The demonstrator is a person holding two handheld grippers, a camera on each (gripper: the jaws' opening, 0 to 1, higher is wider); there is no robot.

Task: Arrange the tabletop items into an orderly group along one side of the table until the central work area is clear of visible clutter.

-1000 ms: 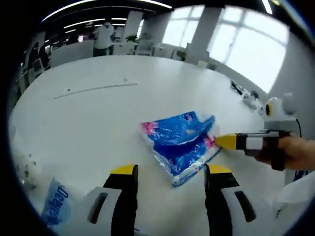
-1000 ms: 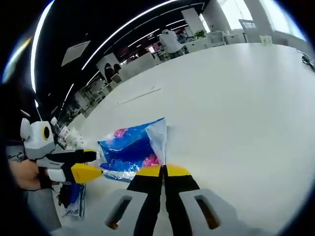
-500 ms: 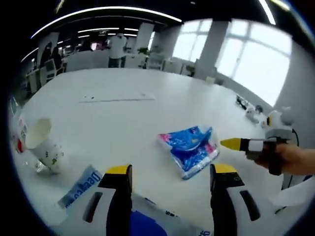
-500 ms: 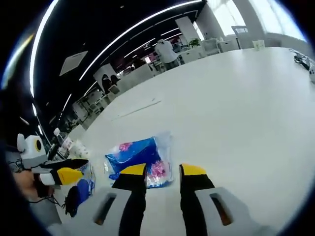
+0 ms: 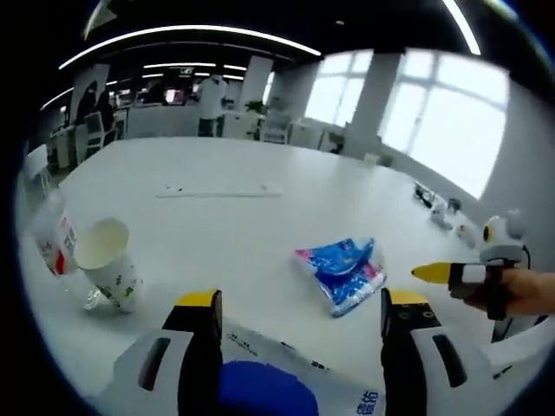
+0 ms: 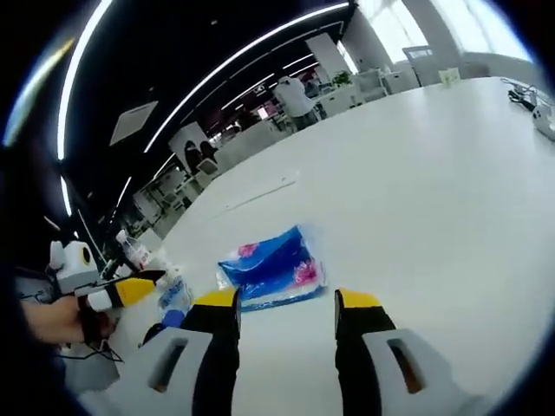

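Observation:
A blue and pink plastic pack (image 5: 340, 271) lies flat on the white table (image 5: 260, 217), a little ahead of my open left gripper (image 5: 303, 303). Between and below that gripper's jaws lies a white pack with a blue round print (image 5: 269, 386). To the left, a paper cup (image 5: 108, 264) rests tilted beside a small bottle (image 5: 54, 234). In the right gripper view, my right gripper (image 6: 288, 302) stands open just short of the blue pack (image 6: 270, 267), touching nothing. The left gripper (image 6: 130, 290) enters that view from the left, above the white pack (image 6: 173, 299).
A thin strip (image 5: 217, 191) lies further back on the table. Small devices and cables (image 5: 442, 208) sit near the far right edge. A hand (image 5: 520, 290) holds the right gripper (image 5: 438, 273) at the right. Chairs, desks and a person stand beyond the table.
My right gripper has opened and let go of the blue pack, which now lies on the table. Both grippers have drawn back, bringing the cup, bottle and white pack into view.

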